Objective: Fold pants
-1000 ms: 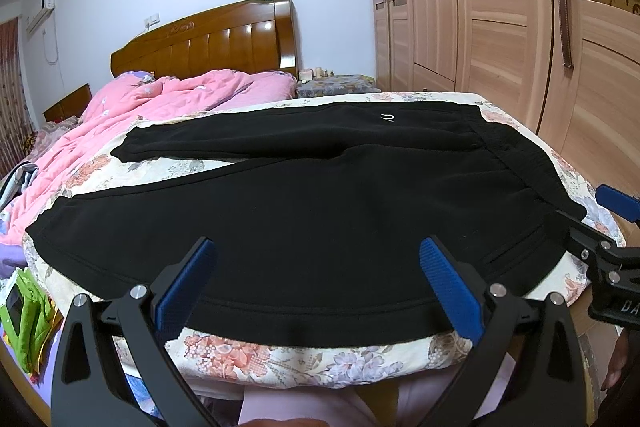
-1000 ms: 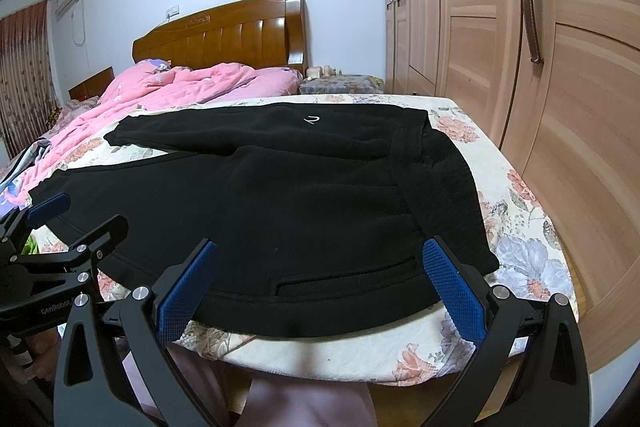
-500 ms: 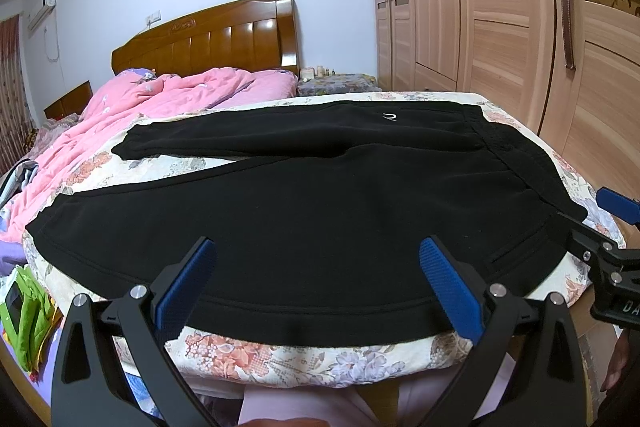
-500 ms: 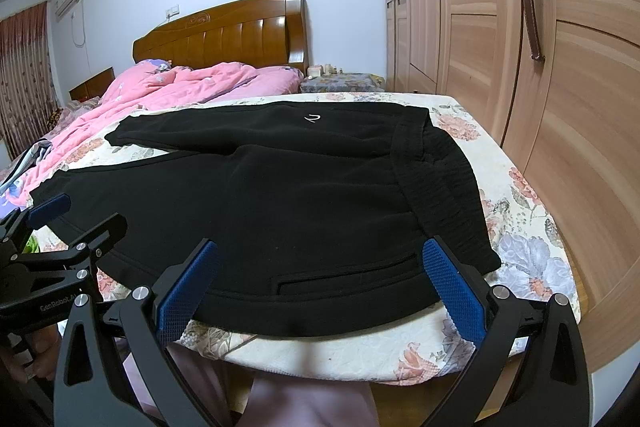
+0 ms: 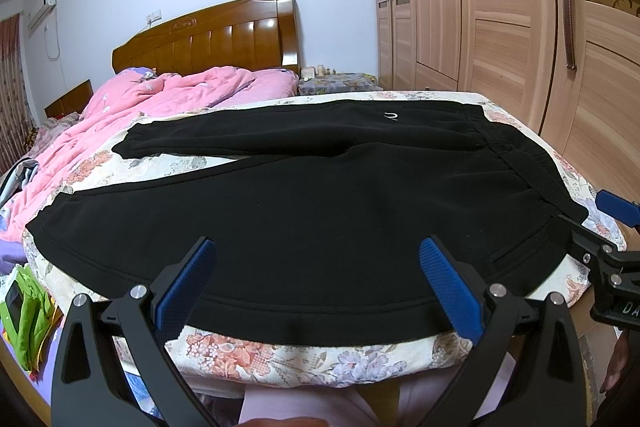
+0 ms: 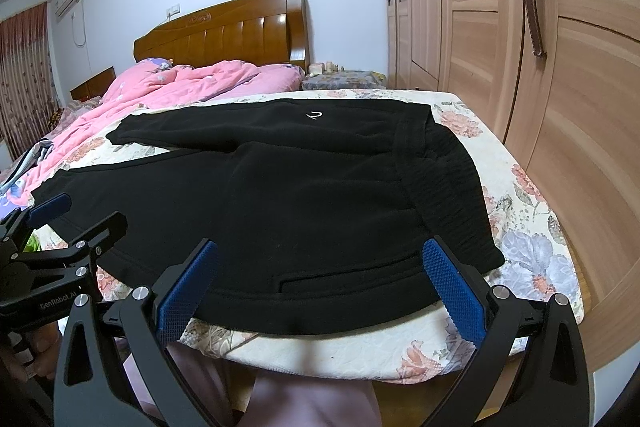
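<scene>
Black pants lie spread flat on the floral bed sheet, waistband to the right, two legs running left. They also show in the right wrist view. My left gripper is open and empty, just short of the near leg's edge at the bed's front. My right gripper is open and empty, near the front edge by the waistband corner and pocket. Each gripper shows in the other's view: the right one and the left one.
A pink quilt is heaped at the back left under the wooden headboard. Wooden wardrobe doors line the right side close to the bed. Green cloth lies low at the left. A small nightstand stands behind the bed.
Both grippers stay nearly still and open. The views shift only slightly; the pants have not moved.
</scene>
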Motion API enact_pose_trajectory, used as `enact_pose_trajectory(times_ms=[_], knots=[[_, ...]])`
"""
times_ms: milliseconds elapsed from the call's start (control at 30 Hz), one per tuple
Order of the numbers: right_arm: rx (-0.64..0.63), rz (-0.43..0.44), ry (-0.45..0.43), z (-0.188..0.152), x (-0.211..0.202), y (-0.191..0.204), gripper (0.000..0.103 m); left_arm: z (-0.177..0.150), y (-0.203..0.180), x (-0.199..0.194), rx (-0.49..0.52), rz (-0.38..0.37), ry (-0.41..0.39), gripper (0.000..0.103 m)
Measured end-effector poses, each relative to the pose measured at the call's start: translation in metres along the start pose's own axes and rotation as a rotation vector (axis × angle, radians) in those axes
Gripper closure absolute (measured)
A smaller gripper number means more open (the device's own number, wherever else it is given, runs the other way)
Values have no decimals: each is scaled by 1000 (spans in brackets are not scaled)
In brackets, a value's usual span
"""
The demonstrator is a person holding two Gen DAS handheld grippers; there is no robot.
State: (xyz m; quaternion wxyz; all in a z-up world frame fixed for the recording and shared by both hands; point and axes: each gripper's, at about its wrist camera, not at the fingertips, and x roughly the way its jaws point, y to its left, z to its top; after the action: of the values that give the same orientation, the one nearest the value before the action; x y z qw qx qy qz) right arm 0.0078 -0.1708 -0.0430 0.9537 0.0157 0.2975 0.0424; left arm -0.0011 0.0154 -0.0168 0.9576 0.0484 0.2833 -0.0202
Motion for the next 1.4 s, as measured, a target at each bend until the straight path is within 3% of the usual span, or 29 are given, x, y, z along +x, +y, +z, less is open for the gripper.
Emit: enact_pose_trajectory(times_ms=[1167,1333,1400], knots=[[22,11,27,-1,7,-6,4,-2,1,0,-4,0,36,1],[-35,27,19,14,17,-8,4,15,2,17,58,-42,72,1],[-66,27,31,30,30,-12,4,36,7,36,81,-118,132,1]])
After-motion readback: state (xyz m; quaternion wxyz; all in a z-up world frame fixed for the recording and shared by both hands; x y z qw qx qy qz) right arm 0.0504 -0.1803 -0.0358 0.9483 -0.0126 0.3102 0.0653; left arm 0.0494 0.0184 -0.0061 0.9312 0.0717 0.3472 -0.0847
